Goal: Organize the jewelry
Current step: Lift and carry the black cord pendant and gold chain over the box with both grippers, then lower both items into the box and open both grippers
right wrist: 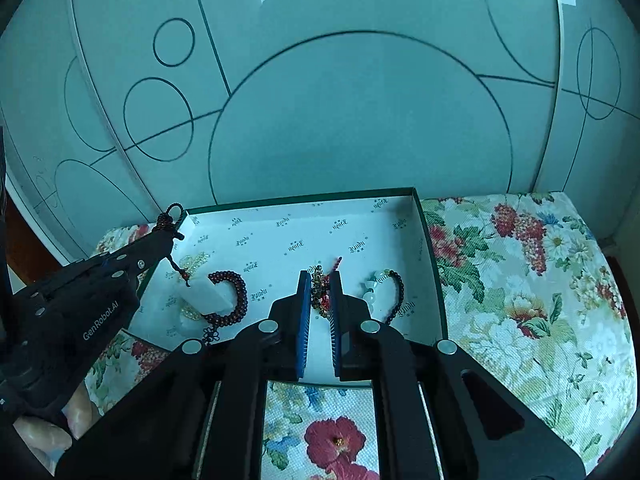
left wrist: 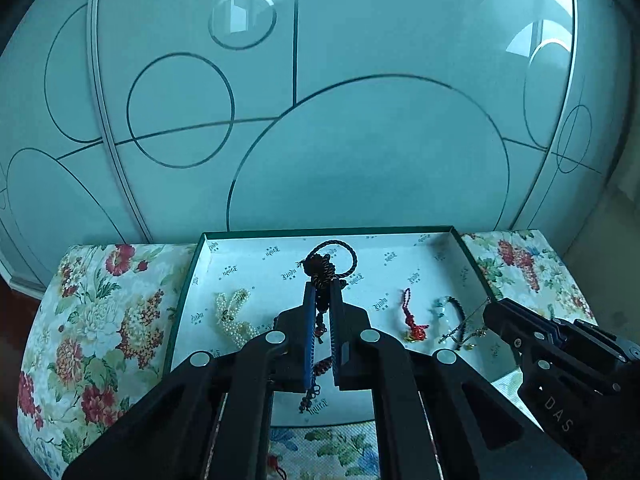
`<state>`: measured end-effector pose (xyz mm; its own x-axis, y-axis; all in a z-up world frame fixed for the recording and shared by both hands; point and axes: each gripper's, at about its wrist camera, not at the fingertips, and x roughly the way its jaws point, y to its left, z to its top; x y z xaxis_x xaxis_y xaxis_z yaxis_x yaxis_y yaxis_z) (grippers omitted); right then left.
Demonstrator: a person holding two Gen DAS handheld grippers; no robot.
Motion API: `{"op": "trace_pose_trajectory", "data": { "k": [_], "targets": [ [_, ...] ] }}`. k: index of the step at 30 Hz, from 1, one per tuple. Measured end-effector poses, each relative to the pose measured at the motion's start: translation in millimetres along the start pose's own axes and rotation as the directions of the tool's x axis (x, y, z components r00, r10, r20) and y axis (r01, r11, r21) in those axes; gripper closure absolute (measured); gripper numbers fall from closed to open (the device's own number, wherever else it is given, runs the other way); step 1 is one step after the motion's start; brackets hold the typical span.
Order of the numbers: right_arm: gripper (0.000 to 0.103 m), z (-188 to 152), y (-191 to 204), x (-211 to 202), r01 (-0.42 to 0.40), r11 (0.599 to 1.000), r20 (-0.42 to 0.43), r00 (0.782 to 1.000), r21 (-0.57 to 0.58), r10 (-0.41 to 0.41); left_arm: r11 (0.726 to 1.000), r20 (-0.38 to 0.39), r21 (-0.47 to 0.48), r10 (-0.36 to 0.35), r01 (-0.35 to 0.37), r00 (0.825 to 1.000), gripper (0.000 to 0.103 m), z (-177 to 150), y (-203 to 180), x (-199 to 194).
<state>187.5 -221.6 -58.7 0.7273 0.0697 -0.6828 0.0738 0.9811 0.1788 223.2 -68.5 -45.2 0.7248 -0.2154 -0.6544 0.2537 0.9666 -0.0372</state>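
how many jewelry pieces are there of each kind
white pearl beaded piece: 1
red knotted tassel charm: 1
pale green and dark bead bracelet: 1
dark braided cord pendant: 1
thin gold chain: 1
total: 5

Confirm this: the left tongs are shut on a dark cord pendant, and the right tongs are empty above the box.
Not quite: the right tongs are shut on a small beaded piece, as the right wrist view shows. The left tongs are indeed shut on the dark cord pendant, above the box.

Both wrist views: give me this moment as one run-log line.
left gripper: shut on dark braided cord pendant | right gripper: shut on gold beaded chain | both over green-rimmed white box
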Motion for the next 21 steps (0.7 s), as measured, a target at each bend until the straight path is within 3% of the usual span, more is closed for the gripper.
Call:
{"op": "trace_pose_trajectory", "data": {
  "k": [8,10,11,12,13,14,21],
  "targets": [
    [0.093,-2.5,-6.0,57.0,0.036,0.999,-0.078,0.996,0.006,-0.036,0.999,-0.059,0.019,0.033,-0.032,0.998,0.095,-6.2,2.4,53.5],
    [0.086,-4.4,-9.3,63.9,0.043,0.999,-0.083,0.996,0.017,-0.041,0.999,-0.079,0.009,0.04,-0.039,0.996,0.093,-8.8,6.2,61.6],
    [0.081,-5.1,-10.8,66.0,0.043,0.999,-0.083,0.996,0.021,-0.041,0.999,-0.09,0.005,0.046,-0.046,0.995,0.088,-10.7,8.3,65.5],
    [0.074,-5.3,-11.7,67.0,0.046,0.999,-0.08,0.996,0.024,-0.044,0.999,-0.097,0.002,0.046,-0.046,0.994,0.071,-11.9,9.3,68.0],
    [0.073,-5.5,-12.3,67.2,0.049,0.998,-0.078,0.996,0.026,-0.047,0.999,-0.098,-0.005,0.047,-0.047,0.994,0.055,-13.2,10.7,69.6],
    [0.073,-5.6,-12.6,67.0,0.047,0.999,-0.078,0.996,0.027,-0.045,0.999,-0.095,-0.013,0.045,-0.047,0.994,0.049,-14.2,12.3,69.3],
    [0.073,-7.5,-14.3,37.2,0.039,0.999,-0.046,0.998,0.032,-0.038,0.998,-0.093,-0.049,0.03,-0.035,0.995,0.047,-16.2,23.8,42.5]
  ]
}}
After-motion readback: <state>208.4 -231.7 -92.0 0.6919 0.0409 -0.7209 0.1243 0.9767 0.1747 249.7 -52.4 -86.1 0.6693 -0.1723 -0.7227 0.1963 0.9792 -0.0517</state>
